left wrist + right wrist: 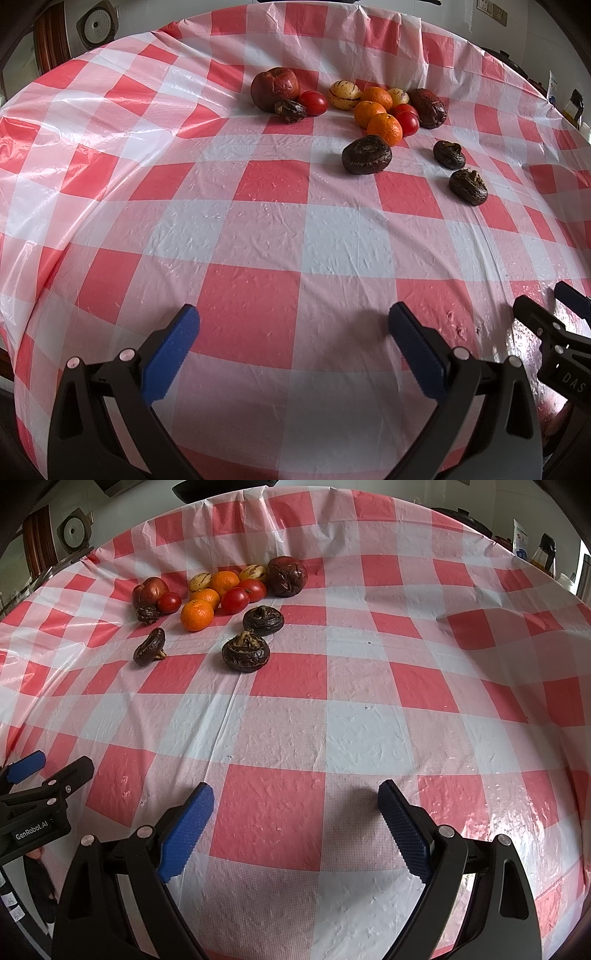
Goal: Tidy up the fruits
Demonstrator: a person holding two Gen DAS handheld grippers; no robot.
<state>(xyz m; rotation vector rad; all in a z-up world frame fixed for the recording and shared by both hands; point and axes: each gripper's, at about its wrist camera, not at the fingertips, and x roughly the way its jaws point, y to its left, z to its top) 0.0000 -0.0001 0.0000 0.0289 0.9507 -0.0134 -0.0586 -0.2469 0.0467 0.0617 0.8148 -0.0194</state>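
Note:
A cluster of fruit lies at the far side of the checked tablecloth [258, 229]: a large dark red fruit [274, 88], tomatoes [313, 102], yellow striped melons [344, 94], oranges [384, 129] and a wrinkled dark fruit [427, 108]. Several dark brown water chestnuts [366, 154] lie in front of the pile. In the right wrist view the same oranges [197, 616] and chestnuts [245, 650] show at upper left. My left gripper [293, 325] stands open over bare cloth near the front edge. My right gripper [295, 801] is open too, holding nothing, and shows beside the left one [546, 306].
A round appliance [96, 25] stands beyond the table's far left. Bottles and a carton [524, 541] sit past the far right edge. The tablecloth drapes up against the wall at the back. The left gripper [44, 771] shows at the left edge of the right wrist view.

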